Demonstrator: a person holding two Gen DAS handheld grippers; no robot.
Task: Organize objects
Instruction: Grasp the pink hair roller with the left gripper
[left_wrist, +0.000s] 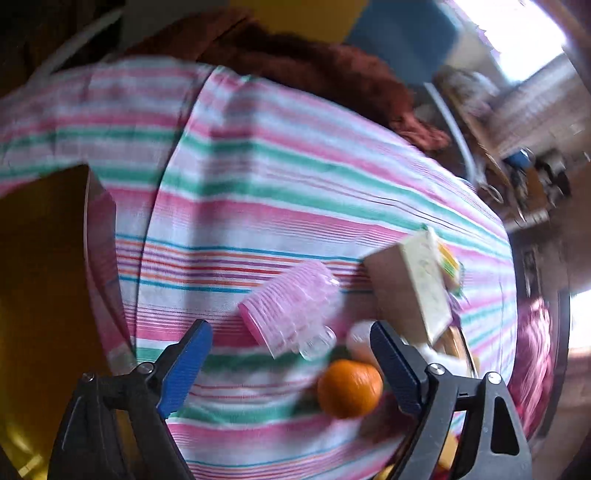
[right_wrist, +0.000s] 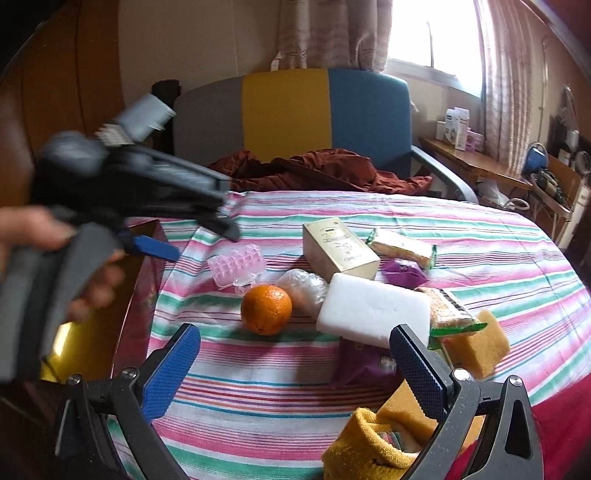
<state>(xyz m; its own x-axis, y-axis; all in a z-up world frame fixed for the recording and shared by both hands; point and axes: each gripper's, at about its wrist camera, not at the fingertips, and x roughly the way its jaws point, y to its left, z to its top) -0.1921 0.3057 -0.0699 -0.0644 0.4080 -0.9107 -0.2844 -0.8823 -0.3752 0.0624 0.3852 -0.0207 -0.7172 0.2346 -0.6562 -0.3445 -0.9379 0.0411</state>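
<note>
On the striped tablecloth lie an orange, a pink hair-roller pack, a gold box, a white foam block, snack packets, a purple pouch and a yellow sponge. My right gripper stands open in front of the orange, with nothing between its fingers. A hand holds my left gripper above the table's left side. It is open, pointing steeply down over the roller pack. The orange is near its right finger.
An open box with a gold inside stands at the table's left edge. A yellow knitted basket holding cloths sits at the near right. Behind the table is a grey, yellow and blue chair with a rust-coloured cloth.
</note>
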